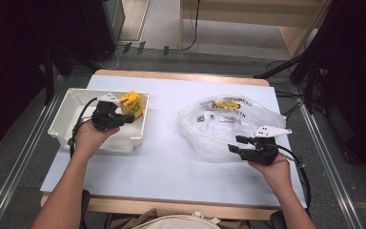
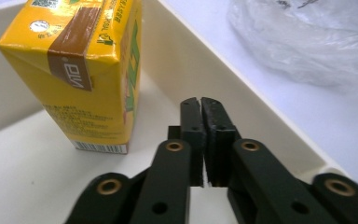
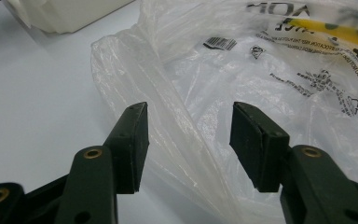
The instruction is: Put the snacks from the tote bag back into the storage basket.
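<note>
A yellow drink carton (image 1: 131, 103) (image 2: 88, 70) stands upright inside the white bin (image 1: 66, 110) (image 2: 223, 79), near its right wall. My left gripper (image 1: 127, 119) (image 2: 200, 105) is shut with nothing between its pads, low in the bin just right of the carton and apart from it. A crumpled clear plastic bag (image 1: 228, 121) (image 3: 242, 70) with black and yellow print lies on the table's right half. My right gripper (image 1: 236, 144) (image 3: 189, 140) stands open at the bag's near edge, a fold of the plastic lying between its jaws.
The pale blue tabletop (image 1: 167, 152) has a wooden edge at front and back. Metal rails (image 1: 24, 157) run along the floor on both sides. Dark equipment stands at the far left and right.
</note>
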`<state>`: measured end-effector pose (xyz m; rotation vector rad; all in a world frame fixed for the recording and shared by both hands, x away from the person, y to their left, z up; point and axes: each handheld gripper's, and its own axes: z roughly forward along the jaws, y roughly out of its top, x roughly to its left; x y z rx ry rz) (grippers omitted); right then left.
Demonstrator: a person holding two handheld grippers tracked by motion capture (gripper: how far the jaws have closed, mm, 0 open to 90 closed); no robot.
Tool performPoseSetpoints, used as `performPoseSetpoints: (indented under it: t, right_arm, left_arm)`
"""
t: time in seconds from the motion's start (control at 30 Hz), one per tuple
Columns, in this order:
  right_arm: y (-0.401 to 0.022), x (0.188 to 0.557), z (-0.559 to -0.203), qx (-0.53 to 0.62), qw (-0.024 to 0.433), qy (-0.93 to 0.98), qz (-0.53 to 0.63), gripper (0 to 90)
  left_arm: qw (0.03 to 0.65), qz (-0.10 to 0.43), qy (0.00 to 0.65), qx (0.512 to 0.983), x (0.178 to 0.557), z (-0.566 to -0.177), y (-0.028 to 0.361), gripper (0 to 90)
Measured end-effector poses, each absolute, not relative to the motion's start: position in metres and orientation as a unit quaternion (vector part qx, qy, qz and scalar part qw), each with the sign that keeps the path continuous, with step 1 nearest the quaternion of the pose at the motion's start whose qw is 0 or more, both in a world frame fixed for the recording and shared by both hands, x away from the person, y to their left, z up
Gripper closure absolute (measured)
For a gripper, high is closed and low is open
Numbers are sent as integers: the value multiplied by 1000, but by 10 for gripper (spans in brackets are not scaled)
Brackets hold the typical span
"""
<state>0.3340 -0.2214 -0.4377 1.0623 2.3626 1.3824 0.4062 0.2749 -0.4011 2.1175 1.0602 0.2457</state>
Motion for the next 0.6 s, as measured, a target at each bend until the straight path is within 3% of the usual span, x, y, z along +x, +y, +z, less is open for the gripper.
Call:
performPoseSetpoints:
  t: [0.6]
  right_arm:
    - [-221, 333, -438, 360, 101, 802, 465, 487]
  left_arm:
    - [338, 94, 445, 824, 429, -428, 282, 900]
